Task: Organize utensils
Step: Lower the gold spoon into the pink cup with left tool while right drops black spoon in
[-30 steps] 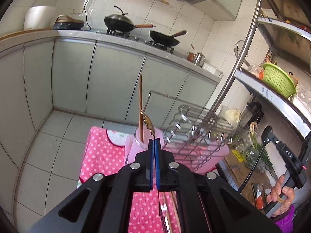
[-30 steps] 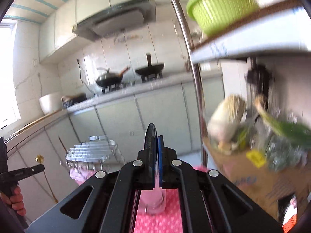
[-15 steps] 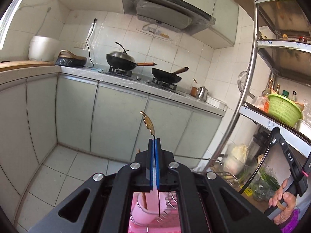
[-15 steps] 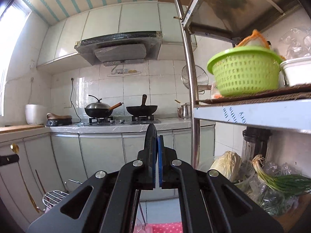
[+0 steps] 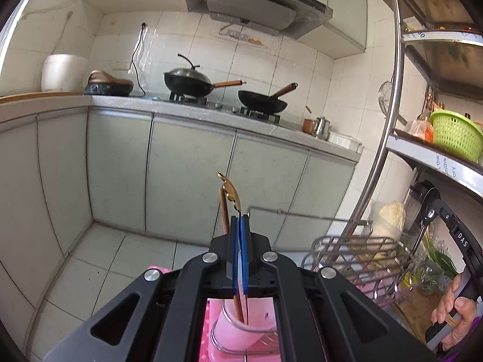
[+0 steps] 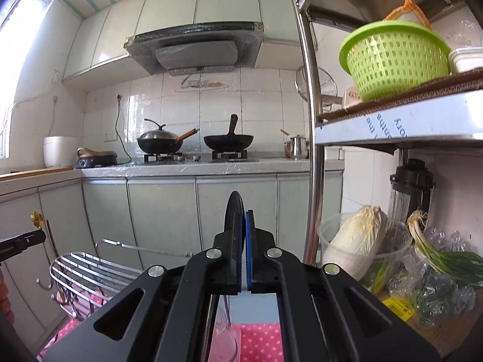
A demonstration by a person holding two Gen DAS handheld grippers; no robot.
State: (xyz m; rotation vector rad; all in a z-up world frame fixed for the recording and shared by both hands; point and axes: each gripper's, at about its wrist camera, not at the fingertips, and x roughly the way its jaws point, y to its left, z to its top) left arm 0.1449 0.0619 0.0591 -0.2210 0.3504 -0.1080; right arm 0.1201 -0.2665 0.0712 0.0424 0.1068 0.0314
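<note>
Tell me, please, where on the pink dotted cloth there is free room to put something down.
A bare patch of the pink dotted cloth shows beside the glass jar, seen under the right gripper. Toward the wire rack it is crowded. The pink cup already holds chopsticks.

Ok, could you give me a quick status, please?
Left gripper shut on gold utensil, over pink cup. Right gripper shut on black spoon. Wire rack beside cup.

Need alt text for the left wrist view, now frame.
The left hand-held gripper, shut on a gold-handled utensil, hangs over a pink cup holding a chopstick. A wire rack stands to the right, kitchen cabinets and a stove with two woks behind.
</note>
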